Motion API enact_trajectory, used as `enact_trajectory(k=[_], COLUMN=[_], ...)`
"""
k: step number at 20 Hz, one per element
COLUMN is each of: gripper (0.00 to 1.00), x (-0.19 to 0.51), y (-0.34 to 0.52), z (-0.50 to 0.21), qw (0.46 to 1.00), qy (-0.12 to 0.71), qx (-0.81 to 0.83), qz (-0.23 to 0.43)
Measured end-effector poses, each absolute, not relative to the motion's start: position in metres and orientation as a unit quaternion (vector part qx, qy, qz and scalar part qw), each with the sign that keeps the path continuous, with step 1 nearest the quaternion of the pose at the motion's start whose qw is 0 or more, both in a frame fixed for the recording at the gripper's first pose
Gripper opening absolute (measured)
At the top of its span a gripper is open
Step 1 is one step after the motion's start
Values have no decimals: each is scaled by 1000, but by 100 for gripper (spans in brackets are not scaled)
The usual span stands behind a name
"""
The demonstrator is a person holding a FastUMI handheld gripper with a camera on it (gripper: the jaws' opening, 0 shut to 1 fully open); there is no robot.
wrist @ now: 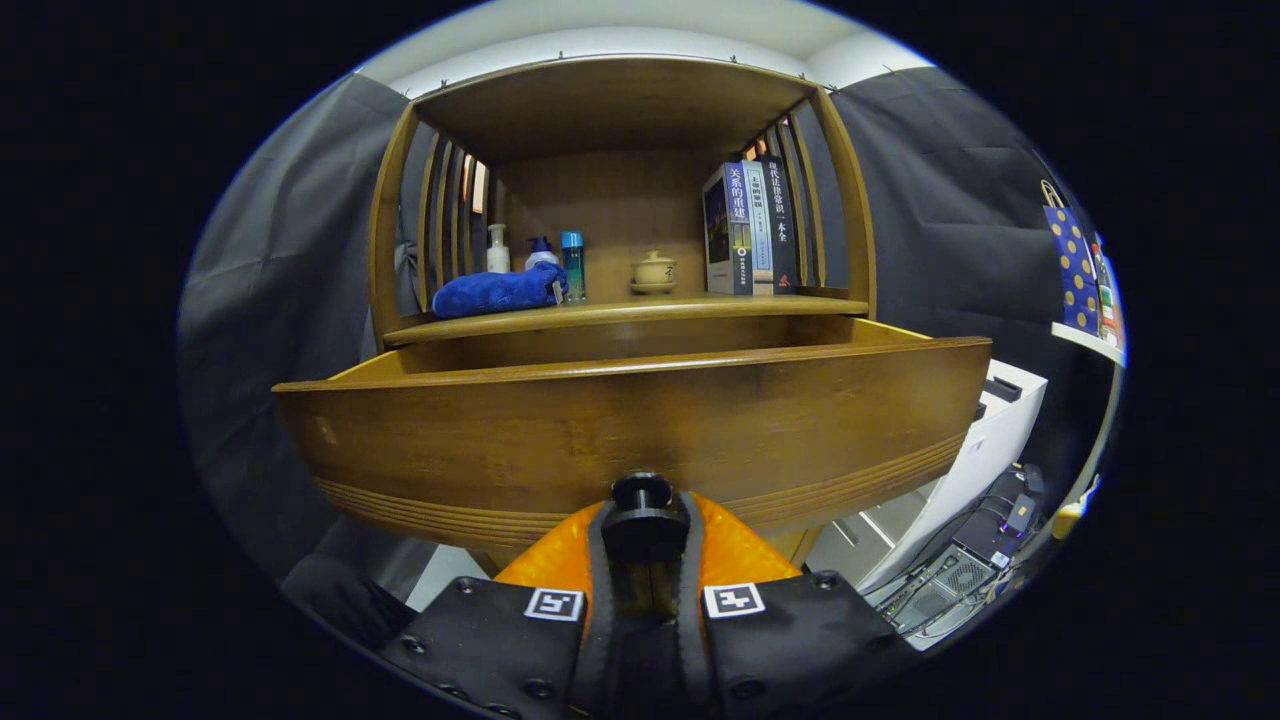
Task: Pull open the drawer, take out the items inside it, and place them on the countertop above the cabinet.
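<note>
Gripping round drawer knob: claw, curved wooden front.

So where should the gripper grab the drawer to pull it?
By the round knob at the middle of the drawer front, coming straight on from the front. It sticks out, so the two fingers fit either side. The gripper is shut on it, with the drawer partly out.
</note>
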State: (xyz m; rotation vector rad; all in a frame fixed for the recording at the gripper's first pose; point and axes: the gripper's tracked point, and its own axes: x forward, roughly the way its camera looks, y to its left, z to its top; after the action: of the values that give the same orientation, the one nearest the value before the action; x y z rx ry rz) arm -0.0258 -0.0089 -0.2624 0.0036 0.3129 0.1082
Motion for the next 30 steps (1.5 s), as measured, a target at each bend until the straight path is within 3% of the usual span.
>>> enact_trajectory(k=[5, 13, 23, 30], gripper=[34, 97, 97, 97], x=[-28, -37, 1, 63], y=[-7, 7, 14, 19], z=[-263, -215, -113, -100], qw=[985, 986, 993, 989], qy=[163, 149, 71, 120], qx=[-6, 5, 23, 8], qz=[54, 72, 88, 86])
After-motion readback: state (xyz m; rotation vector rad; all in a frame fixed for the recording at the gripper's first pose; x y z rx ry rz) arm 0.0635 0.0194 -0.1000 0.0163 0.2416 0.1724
